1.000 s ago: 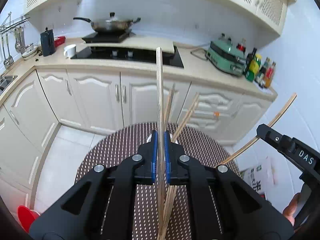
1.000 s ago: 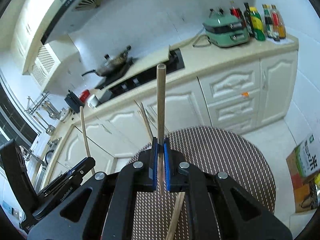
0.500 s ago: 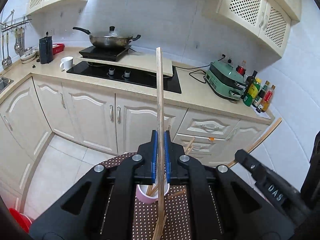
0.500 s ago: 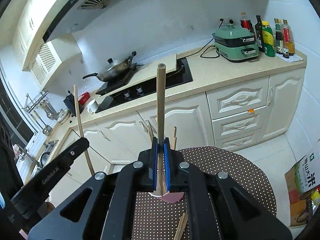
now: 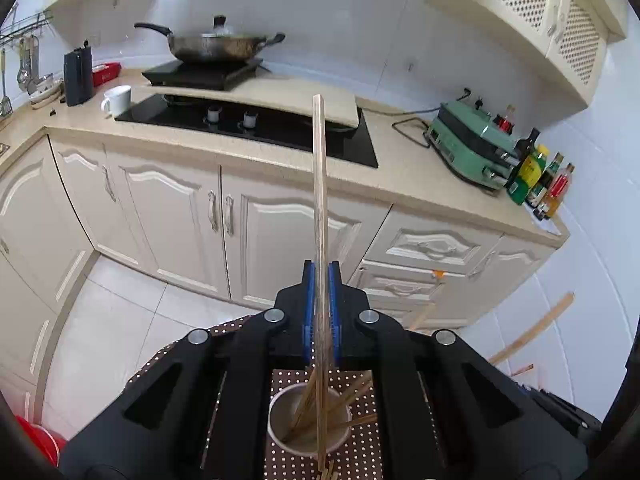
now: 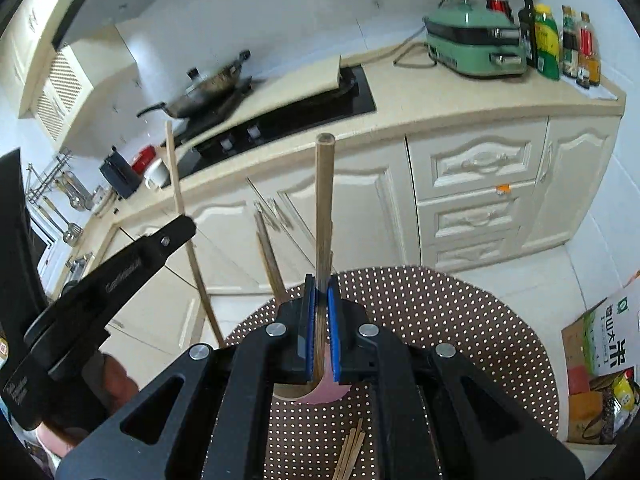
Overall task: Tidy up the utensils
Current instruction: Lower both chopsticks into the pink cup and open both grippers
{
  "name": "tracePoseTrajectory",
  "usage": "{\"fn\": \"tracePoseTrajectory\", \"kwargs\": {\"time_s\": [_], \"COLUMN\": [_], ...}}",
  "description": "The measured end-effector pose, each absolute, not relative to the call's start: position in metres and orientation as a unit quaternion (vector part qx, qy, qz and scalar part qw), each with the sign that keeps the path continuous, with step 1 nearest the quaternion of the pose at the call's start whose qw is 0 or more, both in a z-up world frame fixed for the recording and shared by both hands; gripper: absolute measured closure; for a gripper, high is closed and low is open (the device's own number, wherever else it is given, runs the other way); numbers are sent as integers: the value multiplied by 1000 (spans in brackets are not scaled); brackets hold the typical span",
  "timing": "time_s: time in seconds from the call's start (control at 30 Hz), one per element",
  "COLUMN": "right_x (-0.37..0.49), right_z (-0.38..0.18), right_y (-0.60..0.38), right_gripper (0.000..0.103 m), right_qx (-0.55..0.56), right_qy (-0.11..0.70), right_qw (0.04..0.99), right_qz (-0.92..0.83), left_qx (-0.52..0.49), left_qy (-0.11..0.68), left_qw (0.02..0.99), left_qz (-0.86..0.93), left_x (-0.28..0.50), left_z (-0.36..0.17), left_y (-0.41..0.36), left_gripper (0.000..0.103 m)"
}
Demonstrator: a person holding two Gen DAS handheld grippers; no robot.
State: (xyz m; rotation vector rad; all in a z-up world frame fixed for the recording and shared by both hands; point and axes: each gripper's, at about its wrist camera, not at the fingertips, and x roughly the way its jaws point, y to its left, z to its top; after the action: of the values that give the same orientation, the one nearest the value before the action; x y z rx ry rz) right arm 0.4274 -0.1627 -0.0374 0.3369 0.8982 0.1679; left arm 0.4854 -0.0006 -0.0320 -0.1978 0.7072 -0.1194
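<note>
Round brown table (image 6: 460,320), white-dotted, fills the lower frame before cream cabinets (image 5: 168,216); both jaws pinch slender wooden chopsticks (image 5: 320,200) above a cylindrical cup (image 5: 280,436).

The right gripper (image 6: 321,312) had its blue-padded fingers (image 6: 308,320) closed on a round wooden chopstick (image 6: 323,208) that stood upright between them. Just below the fingers a pink cup (image 6: 328,390) sat on the brown dotted table (image 6: 440,320), with more chopsticks (image 6: 270,256) leaning out of it to the left of the fingers. Loose chopsticks (image 6: 352,452) lay on the table nearer the camera. Far left of the fingers, the left gripper (image 6: 120,272) gripped another chopstick (image 6: 188,232), tilted.
</note>
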Motion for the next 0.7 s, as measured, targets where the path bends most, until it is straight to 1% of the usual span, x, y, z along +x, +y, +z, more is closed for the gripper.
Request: {"fn": "tracePoseTrajectory", "kwargs": {"time_s": [0.17,0.4,0.6,0.7], "right_x": [440,451,453,452], "right_z": [-56,-73,-83,-83], "right_y": [-159,-150,-144,-144], "right_gripper": [98,98,98,98], "right_qx": [166,168,172,174], "right_qy": [452,472,488,488], "right_qw": [872,861,852,851], "right_qz": [83,87,85,84], "left_qx": [-91,-81,-83,-81], "left_qy": [371,393,409,408], "left_qw": [922,914,906,907], "left_qz": [-61,-67,-70,-66], "left_x": [500,494,485,482], "left_z": [-58,-88,-105,-105], "left_y": [-1,2,8,9], "left_gripper": [96,96,96,96]}}
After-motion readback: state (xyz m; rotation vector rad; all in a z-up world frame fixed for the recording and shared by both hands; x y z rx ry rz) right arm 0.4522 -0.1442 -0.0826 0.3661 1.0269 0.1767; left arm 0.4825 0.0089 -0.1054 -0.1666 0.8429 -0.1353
